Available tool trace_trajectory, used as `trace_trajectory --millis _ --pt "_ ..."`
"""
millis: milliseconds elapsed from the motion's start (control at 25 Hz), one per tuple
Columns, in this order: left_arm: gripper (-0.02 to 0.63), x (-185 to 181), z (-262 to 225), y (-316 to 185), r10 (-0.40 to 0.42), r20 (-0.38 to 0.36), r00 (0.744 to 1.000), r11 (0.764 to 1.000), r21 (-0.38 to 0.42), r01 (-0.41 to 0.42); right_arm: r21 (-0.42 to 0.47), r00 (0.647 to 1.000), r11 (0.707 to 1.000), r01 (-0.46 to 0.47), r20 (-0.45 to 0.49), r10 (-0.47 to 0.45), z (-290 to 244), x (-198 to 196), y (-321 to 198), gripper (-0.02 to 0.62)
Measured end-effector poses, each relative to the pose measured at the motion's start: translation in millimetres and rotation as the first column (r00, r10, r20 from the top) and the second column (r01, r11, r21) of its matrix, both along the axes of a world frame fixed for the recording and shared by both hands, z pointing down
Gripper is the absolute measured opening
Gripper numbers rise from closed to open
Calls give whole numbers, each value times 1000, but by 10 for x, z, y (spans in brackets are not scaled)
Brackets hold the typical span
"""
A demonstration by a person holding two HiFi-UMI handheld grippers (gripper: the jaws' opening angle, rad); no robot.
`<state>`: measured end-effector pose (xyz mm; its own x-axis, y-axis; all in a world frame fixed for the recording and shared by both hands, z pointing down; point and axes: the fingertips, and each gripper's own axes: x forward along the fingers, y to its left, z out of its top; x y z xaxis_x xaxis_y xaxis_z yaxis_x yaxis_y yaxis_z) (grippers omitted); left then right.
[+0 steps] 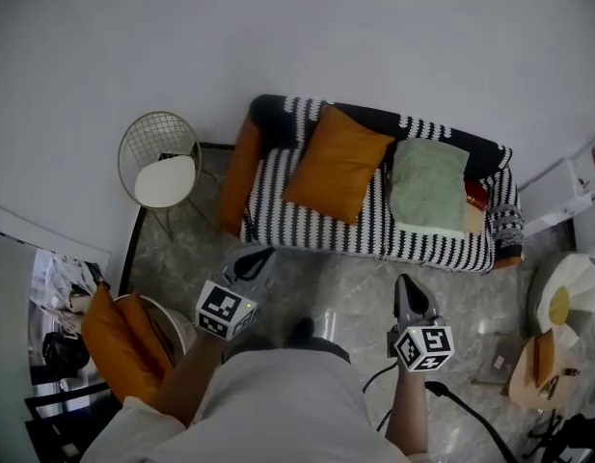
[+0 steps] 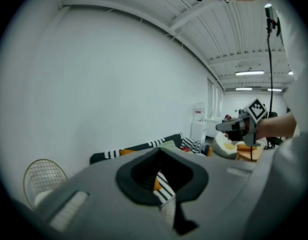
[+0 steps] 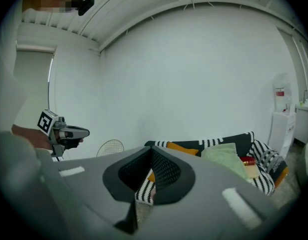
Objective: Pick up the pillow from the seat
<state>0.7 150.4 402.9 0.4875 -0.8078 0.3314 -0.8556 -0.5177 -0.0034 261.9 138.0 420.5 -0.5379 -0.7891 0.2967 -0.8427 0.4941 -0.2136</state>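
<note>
White shirt (image 1: 278,403) fills the foreground. Across the marble floor (image 1: 336,287) from both tongs stands a striped sofa (image 1: 307,228). The orange pillow (image 1: 336,162) leans on its seat ahead of the left gripper (image 1: 263,256), and a green cushion (image 1: 427,183) lies ahead of the right gripper (image 1: 410,283). A wire chair (image 1: 160,152) stands further left. Both pairs of jaws are closed and empty, well short of the sofa. Forearms (image 1: 196,374) reach forward side by side.

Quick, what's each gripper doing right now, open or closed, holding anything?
Left gripper: closed, holding nothing.
Right gripper: closed, holding nothing.
</note>
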Motion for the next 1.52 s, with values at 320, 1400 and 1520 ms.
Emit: trace_trajectory --millis 320,1400,1520 --pt "-2 62 37 -102 -12 2 1000 1000 -15 12 -9 1000 1000 26 -13 -26 42 20 -167 5" --pt "-2 -708 120 -1505 32 -27 999 999 -24 -33 -43 997 997 -59 -49 57 125 -665 -1337 5" --pt "-2 -809 117 -1763 52 -25 998 998 -24 -52 -44 996 997 -70 -51 68 119 -802 -1558 5"
